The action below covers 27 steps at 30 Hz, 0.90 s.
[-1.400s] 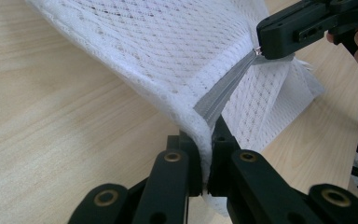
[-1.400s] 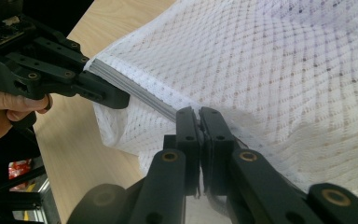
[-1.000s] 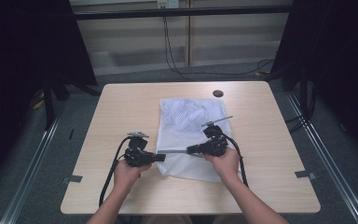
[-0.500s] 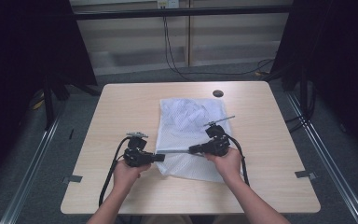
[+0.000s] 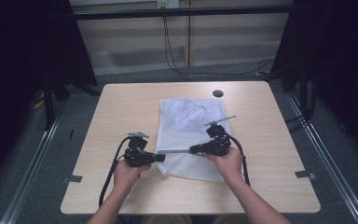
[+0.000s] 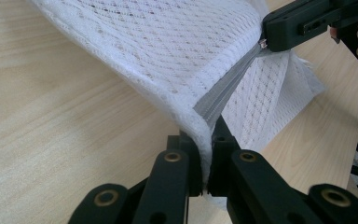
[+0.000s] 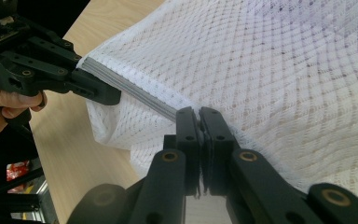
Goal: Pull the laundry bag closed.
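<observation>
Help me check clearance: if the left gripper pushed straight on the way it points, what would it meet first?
Probably the right gripper: the left gripper points along the mesh bag's grey zipper toward it.

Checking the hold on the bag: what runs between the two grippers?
A taut grey zipper on the white mesh bag spans from the left gripper to the right gripper, both clamped on it. The high view shows it.

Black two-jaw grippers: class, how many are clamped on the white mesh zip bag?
2. The left gripper pinches the white mesh zip bag at its zip's left end; the right gripper pinches the grey zip farther right.
</observation>
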### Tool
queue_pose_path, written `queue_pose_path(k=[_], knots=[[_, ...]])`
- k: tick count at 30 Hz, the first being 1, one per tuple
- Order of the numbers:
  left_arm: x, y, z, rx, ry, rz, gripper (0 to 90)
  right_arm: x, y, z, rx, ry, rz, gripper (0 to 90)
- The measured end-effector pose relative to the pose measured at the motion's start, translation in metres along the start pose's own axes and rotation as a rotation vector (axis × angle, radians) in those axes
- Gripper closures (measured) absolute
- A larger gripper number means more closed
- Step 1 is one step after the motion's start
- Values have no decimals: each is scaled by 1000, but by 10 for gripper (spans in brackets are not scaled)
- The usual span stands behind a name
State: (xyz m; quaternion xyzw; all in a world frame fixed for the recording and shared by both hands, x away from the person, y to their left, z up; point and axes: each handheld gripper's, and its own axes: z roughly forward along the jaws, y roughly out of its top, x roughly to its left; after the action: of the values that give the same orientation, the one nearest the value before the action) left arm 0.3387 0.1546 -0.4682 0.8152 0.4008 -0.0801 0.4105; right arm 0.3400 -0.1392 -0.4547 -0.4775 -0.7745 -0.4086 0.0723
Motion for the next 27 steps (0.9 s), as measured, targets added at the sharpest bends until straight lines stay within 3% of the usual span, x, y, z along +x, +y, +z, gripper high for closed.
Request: queue_pose_path(k=[27], knots=[[1,0,0,5,-2,0,883,-5,-1,-5,-2,-6,13,871]])
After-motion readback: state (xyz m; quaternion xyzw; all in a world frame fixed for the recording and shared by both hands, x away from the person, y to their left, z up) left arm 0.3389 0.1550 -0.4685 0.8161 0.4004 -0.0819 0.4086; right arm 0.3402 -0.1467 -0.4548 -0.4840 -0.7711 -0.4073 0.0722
